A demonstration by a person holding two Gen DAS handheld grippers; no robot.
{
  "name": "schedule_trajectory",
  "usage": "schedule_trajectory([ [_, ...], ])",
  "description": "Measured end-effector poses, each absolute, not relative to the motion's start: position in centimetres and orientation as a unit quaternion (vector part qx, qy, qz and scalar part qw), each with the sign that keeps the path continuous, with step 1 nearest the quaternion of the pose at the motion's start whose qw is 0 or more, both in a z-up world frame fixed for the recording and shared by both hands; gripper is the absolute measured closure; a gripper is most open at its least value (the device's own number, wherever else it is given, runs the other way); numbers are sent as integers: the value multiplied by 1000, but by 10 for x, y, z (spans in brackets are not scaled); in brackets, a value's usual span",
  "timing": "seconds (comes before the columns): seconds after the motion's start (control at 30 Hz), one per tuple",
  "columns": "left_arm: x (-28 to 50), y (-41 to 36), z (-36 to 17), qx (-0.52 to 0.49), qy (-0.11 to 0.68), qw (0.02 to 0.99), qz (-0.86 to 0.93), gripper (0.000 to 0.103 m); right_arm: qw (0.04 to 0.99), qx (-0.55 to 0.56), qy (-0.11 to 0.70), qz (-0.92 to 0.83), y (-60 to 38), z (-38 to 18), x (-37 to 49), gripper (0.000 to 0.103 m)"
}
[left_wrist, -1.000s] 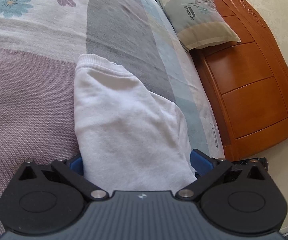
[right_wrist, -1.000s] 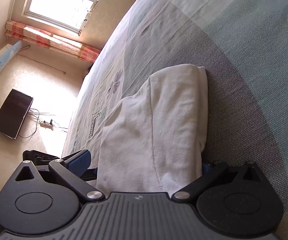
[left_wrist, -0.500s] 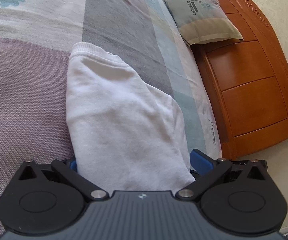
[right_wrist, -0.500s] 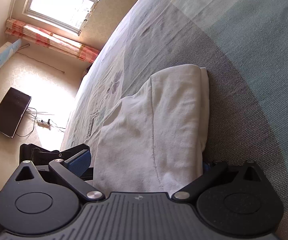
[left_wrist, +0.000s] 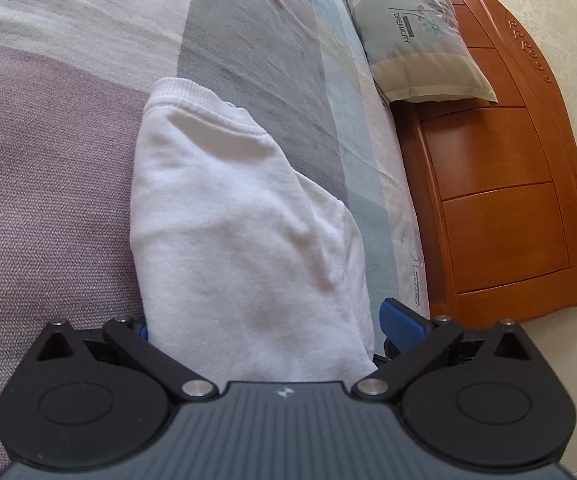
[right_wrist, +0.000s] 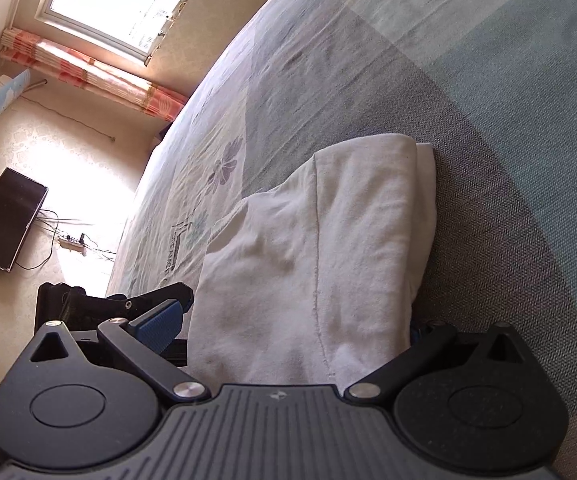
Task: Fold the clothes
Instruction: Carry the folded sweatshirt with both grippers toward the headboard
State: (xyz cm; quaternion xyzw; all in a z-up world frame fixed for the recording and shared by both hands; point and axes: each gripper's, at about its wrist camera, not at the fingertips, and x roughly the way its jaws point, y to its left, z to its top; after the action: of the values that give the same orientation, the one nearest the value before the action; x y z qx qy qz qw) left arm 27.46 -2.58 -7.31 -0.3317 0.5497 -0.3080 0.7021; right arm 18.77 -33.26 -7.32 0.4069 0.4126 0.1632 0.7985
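pillow (left_wrist: pixel 416 40) against wooden headboard (left_wrist: pixel 508 200), well beyond folded white garment (left_wrist: pixel 240 232)

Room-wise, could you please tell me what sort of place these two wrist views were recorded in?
Most likely a home bedroom. The white garment lies on a bed with a patchwork floral bedspread, a pillow rests against a carved wooden headboard, and a curtained window lights the room.
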Motion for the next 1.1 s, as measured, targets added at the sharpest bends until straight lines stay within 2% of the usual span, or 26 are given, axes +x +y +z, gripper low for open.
schedule_trajectory([
  [0.3, 269, -21, -66, -409, 539, 665, -316, 2, 831, 348, 400, 170, -316, -44, 183, 0],
  [0.5, 261, -28, -52, -410, 529, 660, -341, 2, 850, 295, 393, 190, -304, -25, 182, 0],
  [0.9, 261, -37, -42, -400, 526, 660, -357, 2, 847, 311, 380, 204, -310, -13, 179, 0],
  [1.1, 264, -32, -61, -382, 547, 667, -333, 2, 844, 320, 386, 193, -320, -18, 183, 0],
])
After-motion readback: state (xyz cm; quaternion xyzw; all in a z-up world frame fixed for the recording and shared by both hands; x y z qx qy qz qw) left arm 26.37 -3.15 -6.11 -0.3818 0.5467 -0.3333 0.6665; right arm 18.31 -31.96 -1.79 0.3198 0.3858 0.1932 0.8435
